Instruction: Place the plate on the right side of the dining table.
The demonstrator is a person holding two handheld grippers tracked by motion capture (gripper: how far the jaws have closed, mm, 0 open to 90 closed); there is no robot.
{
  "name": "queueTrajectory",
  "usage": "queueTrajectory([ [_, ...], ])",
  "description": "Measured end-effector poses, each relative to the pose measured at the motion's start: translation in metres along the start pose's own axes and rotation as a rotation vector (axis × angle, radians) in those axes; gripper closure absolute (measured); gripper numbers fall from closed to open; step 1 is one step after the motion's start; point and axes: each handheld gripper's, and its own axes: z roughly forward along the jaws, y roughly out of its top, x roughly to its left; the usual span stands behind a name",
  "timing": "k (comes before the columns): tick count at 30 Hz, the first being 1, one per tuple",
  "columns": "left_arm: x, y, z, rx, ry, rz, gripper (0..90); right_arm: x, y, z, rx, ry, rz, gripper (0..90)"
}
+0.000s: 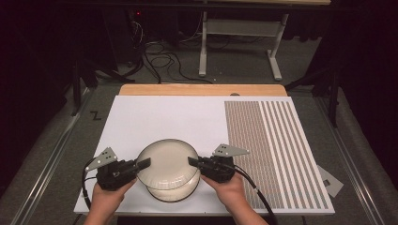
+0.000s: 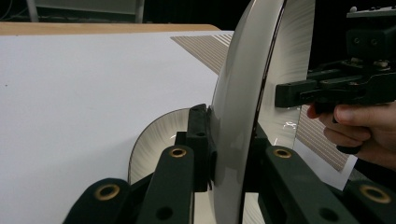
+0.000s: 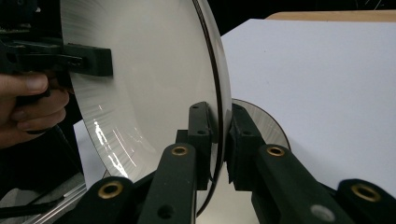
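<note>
We have both sets of jaws clamped on the rim of the upper plate (image 1: pixel 166 161), one at each side. In the left gripper view our left gripper (image 2: pixel 229 154) has its two black pads pressed against either face of the rim, with the plate standing edge-on between them. In the right gripper view our right gripper (image 3: pixel 219 140) pinches the opposite rim the same way, one pad on the pale inner face and one on the underside. No gap shows at either pair of pads.

From the high view, the left gripper (image 1: pixel 146 162) comes in from the plate's left and the right gripper (image 1: pixel 191 161) from its right, each in a hand that enters at the bottom. The upper plate is held a little above a second plate (image 1: pixel 173 191), which lies flat on the white board (image 1: pixel 164 115). The second plate peeks out below and slightly right of the held one.

Both plates sit near the board's near edge, roughly midway along it and left of the striped patch (image 1: pixel 272 145) that covers the board's right part. The board rests on a wooden tabletop (image 1: pixel 202 89), whose far edge shows beyond it.
</note>
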Motion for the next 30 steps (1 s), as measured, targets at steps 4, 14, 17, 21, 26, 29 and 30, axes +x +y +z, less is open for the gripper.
queueTrajectory([
  [4,0.0,0.0,0.005,-0.01,-0.011,-0.008,78.9,-0.002,0.002,-0.004,-0.014,-0.007,-0.008,83.9],
  [14,-0.007,0.002,0.015,-0.039,-0.023,-0.031,78.7,-0.009,0.007,-0.018,-0.047,-0.012,0.002,84.5],
  [17,-0.01,0.004,0.02,-0.045,-0.03,-0.025,78.8,-0.011,0.009,-0.024,-0.057,-0.02,0.004,84.6],
  [21,-0.014,0.006,0.026,-0.049,-0.035,-0.023,78.5,-0.013,0.01,-0.032,-0.072,-0.032,0.005,84.8],
  [26,-0.019,0.008,0.03,-0.046,-0.041,-0.022,78.5,-0.015,0.01,-0.039,-0.081,-0.037,0.011,84.9],
  [29,-0.021,0.009,0.033,-0.046,-0.045,-0.017,78.6,-0.017,0.011,-0.042,-0.087,-0.041,0.004,84.9],
  [30,-0.023,0.01,0.034,-0.047,-0.046,-0.017,78.7,-0.017,0.011,-0.044,-0.088,-0.042,0.009,84.9],
])
